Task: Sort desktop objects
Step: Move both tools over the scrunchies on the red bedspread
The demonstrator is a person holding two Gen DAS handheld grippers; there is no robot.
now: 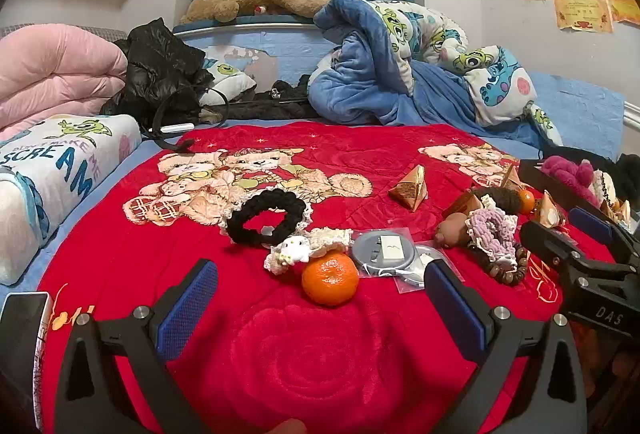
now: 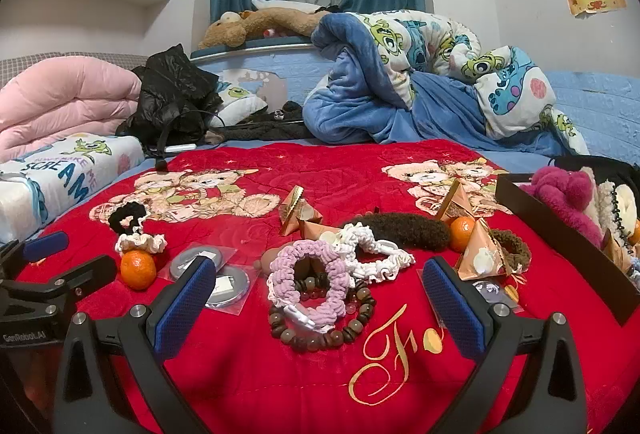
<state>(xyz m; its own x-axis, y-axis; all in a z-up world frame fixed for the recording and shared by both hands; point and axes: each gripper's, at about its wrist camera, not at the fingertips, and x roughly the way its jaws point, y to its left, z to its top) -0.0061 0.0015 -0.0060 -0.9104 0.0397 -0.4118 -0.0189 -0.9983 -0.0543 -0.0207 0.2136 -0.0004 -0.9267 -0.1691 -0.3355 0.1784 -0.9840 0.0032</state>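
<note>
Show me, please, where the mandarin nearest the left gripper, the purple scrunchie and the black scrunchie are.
mandarin (image 1: 330, 277), left wrist view, middle of its peel.
purple scrunchie (image 2: 282, 266), right wrist view, left side of its loop.
black scrunchie (image 1: 244, 230), left wrist view, lower left of its ring.

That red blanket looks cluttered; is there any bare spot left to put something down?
Yes: the near red blanket between the open left gripper and the tangerine, and its left edge beside the pillow. It is crowded around the purple scrunchie, bead bracelet and black box.
</note>
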